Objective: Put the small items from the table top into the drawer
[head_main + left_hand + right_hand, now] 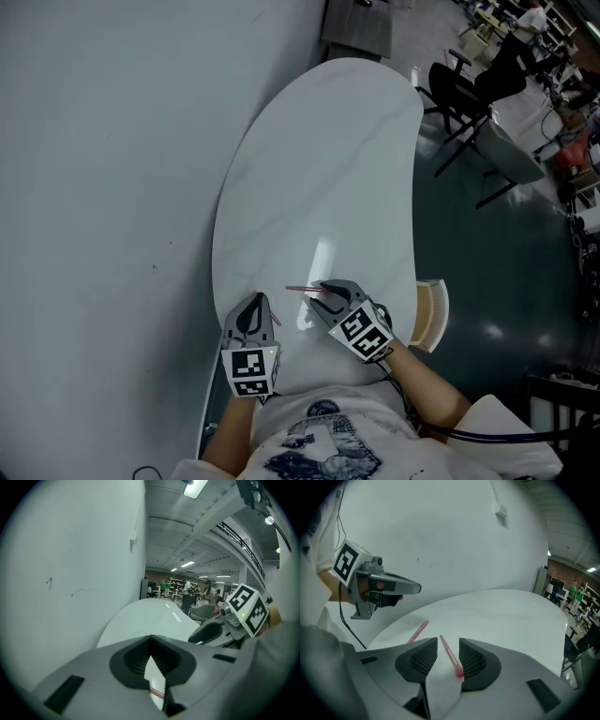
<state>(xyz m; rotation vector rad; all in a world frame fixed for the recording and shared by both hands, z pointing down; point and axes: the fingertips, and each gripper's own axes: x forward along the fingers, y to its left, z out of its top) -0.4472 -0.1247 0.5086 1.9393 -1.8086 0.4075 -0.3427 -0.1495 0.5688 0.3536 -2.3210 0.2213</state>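
A thin red stick (302, 290) lies at the near end of the white oval table (319, 159). My right gripper (317, 294) stands open around it. In the right gripper view the stick (451, 657) runs between the two pads, its near end against the right pad (476, 660), and the pads do not squeeze it. A second pink streak (417, 631) shows on the glossy top to the left; stick or reflection, I cannot tell. My left gripper (255, 300) hangs shut over the near left rim, with nothing seen between its jaws (150, 638). An open drawer (433, 314) juts from the table's right side.
A grey wall (103, 187) runs along the table's left side. Black chairs (459, 89) and desks stand on the dark floor at the upper right. The person's torso (319, 441) is against the table's near edge. The right gripper's marker cube (246, 609) is close beside the left gripper.
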